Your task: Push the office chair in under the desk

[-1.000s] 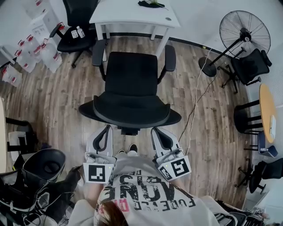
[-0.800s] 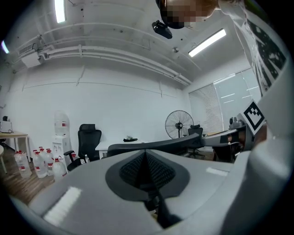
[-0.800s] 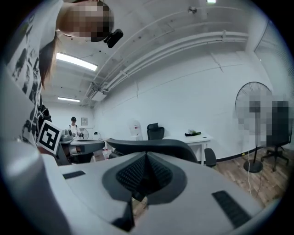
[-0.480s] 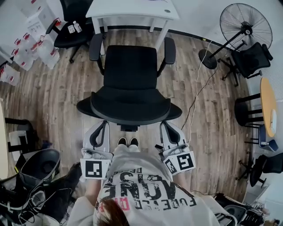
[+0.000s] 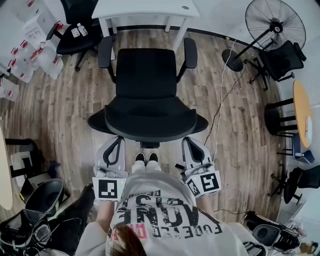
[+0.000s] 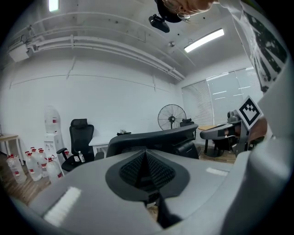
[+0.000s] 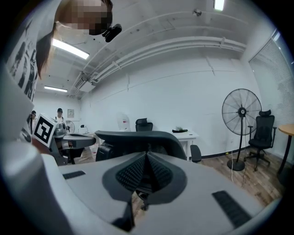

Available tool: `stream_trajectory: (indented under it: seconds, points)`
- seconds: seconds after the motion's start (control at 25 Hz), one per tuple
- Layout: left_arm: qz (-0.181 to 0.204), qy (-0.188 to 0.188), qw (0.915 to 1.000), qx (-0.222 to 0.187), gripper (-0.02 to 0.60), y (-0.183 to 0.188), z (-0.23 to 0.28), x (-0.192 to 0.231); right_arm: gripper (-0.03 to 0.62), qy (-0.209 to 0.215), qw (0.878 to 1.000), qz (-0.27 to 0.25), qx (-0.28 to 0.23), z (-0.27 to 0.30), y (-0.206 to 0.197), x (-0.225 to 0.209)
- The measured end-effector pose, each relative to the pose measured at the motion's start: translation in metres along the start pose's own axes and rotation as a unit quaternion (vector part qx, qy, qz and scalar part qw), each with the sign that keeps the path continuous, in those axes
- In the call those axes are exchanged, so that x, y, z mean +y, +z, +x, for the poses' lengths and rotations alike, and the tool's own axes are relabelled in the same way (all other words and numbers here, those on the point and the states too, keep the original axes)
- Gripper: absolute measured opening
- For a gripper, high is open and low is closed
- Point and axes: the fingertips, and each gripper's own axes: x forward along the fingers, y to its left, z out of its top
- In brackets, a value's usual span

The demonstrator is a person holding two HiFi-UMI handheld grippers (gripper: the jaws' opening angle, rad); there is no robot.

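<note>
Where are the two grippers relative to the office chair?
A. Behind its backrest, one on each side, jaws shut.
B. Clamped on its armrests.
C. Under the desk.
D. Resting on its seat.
A: the head view shows the left gripper and right gripper behind the backrest of the office chair; their own views show shut jaws.

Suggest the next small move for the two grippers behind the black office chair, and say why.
Probably press both forward against the curved backrest of the black office chair to roll it toward the white rectangular desk. The left gripper and right gripper, jaws shut, sit just behind that backrest, and the seat lies wholly short of the desk, roughly lined up with it.
</note>
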Motion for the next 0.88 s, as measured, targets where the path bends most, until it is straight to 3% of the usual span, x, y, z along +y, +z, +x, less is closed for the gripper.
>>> stream_trajectory:
  seconds: [0.2,0.28,0.36,0.44,0.48,0.72,0.88]
  points:
    - [0.057,-0.024,0.9977,0.03,0.012,-0.014,0.009,0.0,0.018,0.001,0.998,-0.05,0.022,0.007,-0.006,0.004]
    - [0.106,-0.046,0.9921,0.048,0.078,-0.024,0.014,-0.001,0.018,0.014,0.996,-0.075,0.041,0.011,-0.013,0.008]
    - [0.152,-0.067,0.9837,0.07,0.112,-0.035,0.018,-0.004,0.023,0.026,0.992,-0.101,0.066,0.014,-0.022,0.01]
    - [0.194,-0.085,0.9731,0.09,0.121,-0.043,0.02,-0.008,0.108,0.038,0.986,-0.13,0.093,0.017,-0.033,0.012]
    - [0.215,-0.096,0.9669,0.099,0.125,-0.048,0.021,-0.01,0.118,0.04,0.983,-0.144,0.102,0.019,-0.038,0.012]
    - [0.311,-0.137,0.9308,0.135,0.13,-0.068,0.025,-0.018,0.124,0.055,0.97,-0.195,0.135,0.026,-0.054,0.013]
    - [0.352,-0.152,0.9107,0.154,0.135,-0.078,0.029,-0.019,0.129,0.072,0.945,-0.27,0.173,0.03,-0.063,0.013]
